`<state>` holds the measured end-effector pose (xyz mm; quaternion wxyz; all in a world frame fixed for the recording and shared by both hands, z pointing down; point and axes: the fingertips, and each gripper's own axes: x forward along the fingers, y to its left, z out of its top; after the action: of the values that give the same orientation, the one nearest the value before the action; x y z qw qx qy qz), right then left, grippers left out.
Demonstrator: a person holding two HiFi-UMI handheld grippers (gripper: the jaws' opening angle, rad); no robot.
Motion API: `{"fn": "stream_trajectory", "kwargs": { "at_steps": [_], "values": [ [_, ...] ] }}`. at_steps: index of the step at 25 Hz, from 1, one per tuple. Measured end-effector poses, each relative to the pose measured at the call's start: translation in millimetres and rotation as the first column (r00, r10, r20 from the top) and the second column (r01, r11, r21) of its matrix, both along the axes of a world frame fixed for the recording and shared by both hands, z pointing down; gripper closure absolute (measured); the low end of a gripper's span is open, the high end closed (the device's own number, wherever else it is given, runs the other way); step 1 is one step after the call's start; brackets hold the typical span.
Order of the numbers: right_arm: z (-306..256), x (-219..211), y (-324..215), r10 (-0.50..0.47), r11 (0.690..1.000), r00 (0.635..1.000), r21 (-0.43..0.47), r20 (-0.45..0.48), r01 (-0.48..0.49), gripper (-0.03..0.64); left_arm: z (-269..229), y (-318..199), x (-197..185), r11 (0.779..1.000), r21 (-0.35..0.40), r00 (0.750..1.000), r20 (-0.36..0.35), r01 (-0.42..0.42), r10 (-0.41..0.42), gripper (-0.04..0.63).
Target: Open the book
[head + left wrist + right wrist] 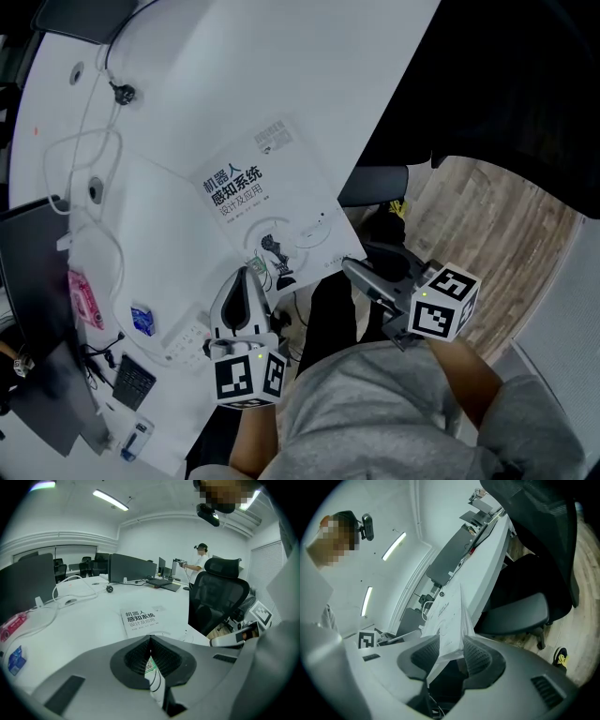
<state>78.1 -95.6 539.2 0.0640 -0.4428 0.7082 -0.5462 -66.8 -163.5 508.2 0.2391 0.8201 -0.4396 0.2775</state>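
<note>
White book (267, 202) lies closed on my desk (234, 75); left gripper (248, 274) is clenched above its near edge, right gripper (350, 268) grasps its overhanging corner

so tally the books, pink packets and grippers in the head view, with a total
book: 1
pink packet: 1
grippers: 2 (left gripper, right gripper)
total: 4
</note>
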Motion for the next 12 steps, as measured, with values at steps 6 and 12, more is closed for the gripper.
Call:
{"fn": "stream_trajectory", "kwargs": {
  "at_steps": [6, 12],
  "values": [
    [-3.8, -1.3, -3.4, 0.015, 1.0, 1.0, 0.015, 0.017, -0.015, 0.453, -1.7, -0.9, -2.9, 1.0, -0.001, 1.0, 0.014, 0.007, -0.007, 0.586],
    [1.4, -2.6, -13.8, 0.052, 0.999, 0.998, -0.014, -0.034, -0.052, 0.519, -6.0, 0.8, -3.4, 1.0, 0.011, 1.0, 0.006, 0.01, -0.01, 0.586]
  ]
}}
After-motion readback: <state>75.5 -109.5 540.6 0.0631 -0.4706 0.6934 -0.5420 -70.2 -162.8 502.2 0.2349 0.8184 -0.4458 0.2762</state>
